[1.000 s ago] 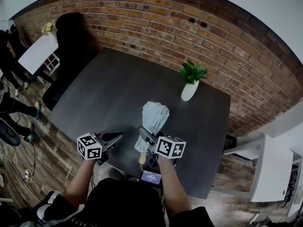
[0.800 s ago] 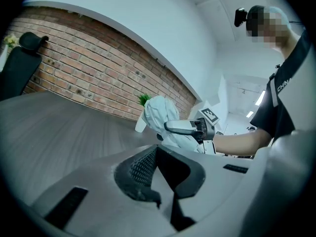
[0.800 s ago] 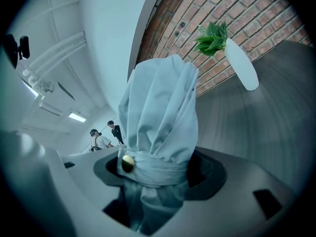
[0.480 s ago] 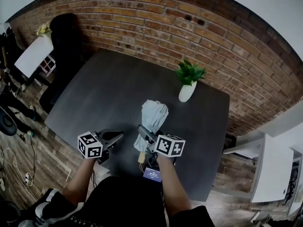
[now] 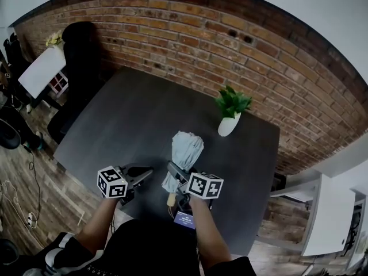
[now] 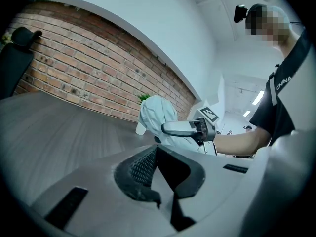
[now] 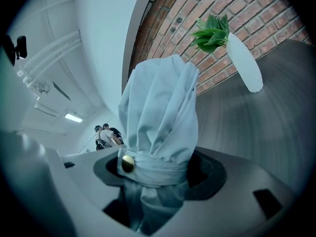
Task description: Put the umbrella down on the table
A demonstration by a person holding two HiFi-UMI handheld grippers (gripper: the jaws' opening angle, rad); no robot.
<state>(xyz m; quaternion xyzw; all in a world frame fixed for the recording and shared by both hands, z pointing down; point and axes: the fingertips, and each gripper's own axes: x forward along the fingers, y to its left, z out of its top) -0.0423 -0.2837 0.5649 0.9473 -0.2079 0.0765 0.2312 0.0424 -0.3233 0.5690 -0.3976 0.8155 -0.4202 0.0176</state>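
Right gripper view: gripping folded umbrella (image 7: pixel 160 107) at its strap with right gripper (image 7: pixel 158 174), jaws wide. Held over near edge of counter (image 5: pixel 144 114), pointing toward plant (image 5: pixel 232 101). Beside it, left gripper (image 5: pixel 141 172) empty, jaws together.

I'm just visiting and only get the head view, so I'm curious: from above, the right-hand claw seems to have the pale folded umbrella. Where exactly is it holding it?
Observer: The right gripper has its jaws closed on the umbrella right at its strap, which is fastened with a brass snap button.
Operator: Is the other claw helping?
Observer: No. The left gripper has its jaws drawn together with nothing between them, and it sits off to the umbrella's side.
Operator: Is the umbrella lying on the table yet?
Observer: Not as far as the left gripper view shows. Its folded end tilts up off the table, in front of the plant.
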